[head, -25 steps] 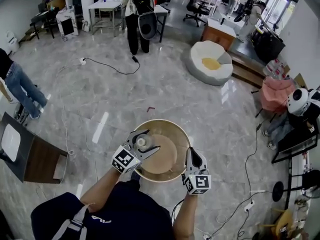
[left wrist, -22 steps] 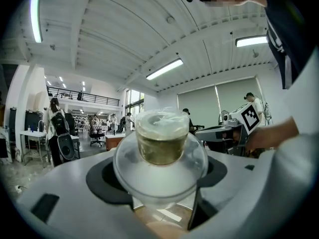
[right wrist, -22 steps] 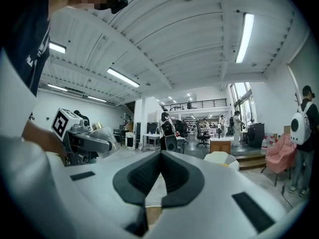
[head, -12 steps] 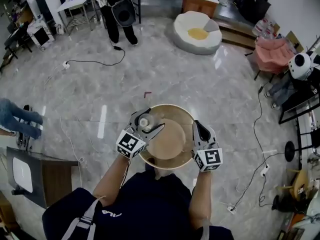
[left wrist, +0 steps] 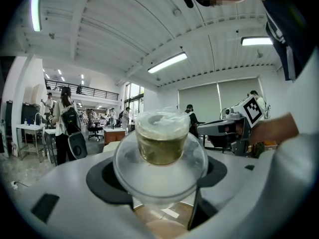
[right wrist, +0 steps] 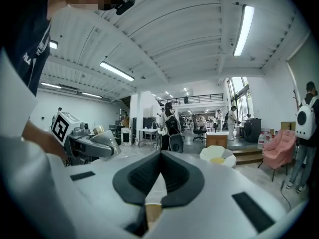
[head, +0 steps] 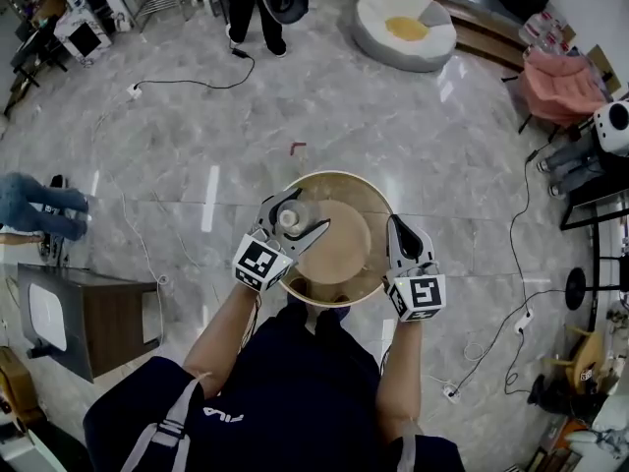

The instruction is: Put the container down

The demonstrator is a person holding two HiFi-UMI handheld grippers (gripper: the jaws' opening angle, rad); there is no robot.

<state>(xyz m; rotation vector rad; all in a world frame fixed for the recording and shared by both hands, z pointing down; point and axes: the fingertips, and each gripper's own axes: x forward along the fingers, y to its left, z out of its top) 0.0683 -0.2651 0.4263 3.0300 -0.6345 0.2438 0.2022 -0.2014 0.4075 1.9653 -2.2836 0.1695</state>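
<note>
Floor: grey marble floor [head: 197,155], cables trailing.
Left gripper [head: 300,216]: fingers clamp the lidded sauce container [left wrist: 162,138], mid frame, over the left rim of the wooden tray [head: 339,176].
Right gripper [head: 397,226]: fingers pinched on the tray's right rim.
Change: everything has drifted up the frame, and the container is still aloft, not yet put down.

Bright ceiling strip lights [left wrist: 167,62], glare on floor [head: 209,199], fisheye-warped edges

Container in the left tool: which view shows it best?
Left gripper view: the container sits central, lidded, liquid visible, clamped in the left tool. Head view shows only its top, above the bowl. Right gripper view shows it small, far left.
</note>
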